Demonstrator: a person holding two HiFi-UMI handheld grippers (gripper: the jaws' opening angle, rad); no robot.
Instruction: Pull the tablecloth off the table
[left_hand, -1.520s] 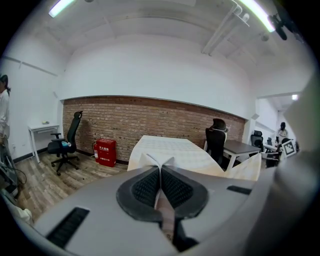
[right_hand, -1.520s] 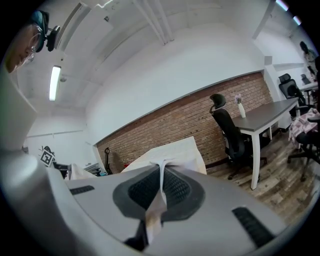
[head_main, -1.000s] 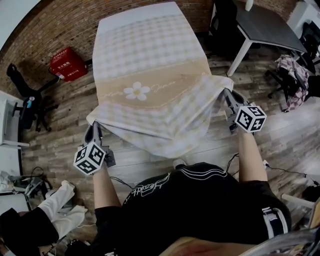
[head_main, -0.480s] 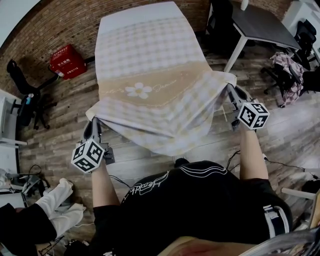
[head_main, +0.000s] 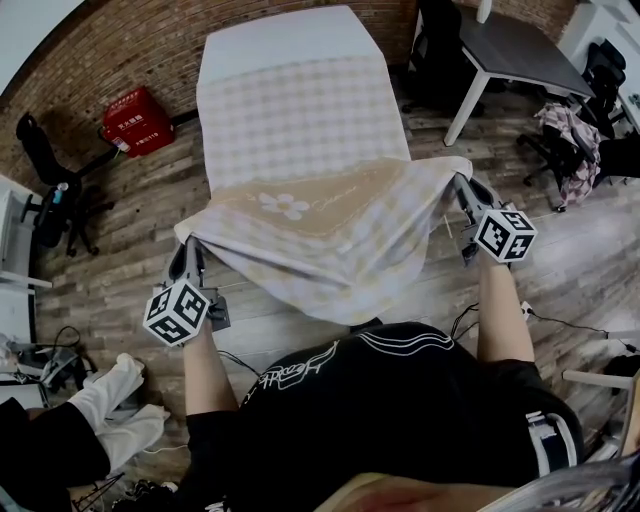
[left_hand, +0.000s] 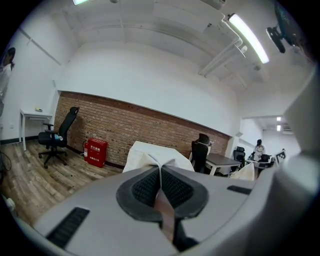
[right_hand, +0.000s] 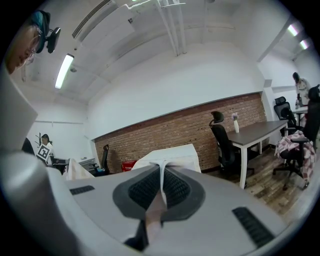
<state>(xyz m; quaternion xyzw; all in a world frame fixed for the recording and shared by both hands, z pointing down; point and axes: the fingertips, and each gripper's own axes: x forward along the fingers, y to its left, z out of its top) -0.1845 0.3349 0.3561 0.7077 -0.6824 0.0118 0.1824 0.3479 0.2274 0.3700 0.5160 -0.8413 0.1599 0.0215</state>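
Left hand-held gripper and right hand-held gripper each clenched on a tablecloth corner; checked, daisy-printed cloth sags between them.

The person stands at the near side with both bare forearms reaching forward and spread wide apart. The left forearm runs up to the left gripper, at the left and the nearer of the two, with its marker cube facing up. The right forearm leads to the right gripper, held farther out at the right, its cube tilted towards the right. Both grippers point away from the body and slightly downward. In the left gripper view, the left gripper has its jaws pressed together on a thin fold of the checked beige-and-white tablecloth. In the right gripper view, the right gripper pinches another fold the same way.
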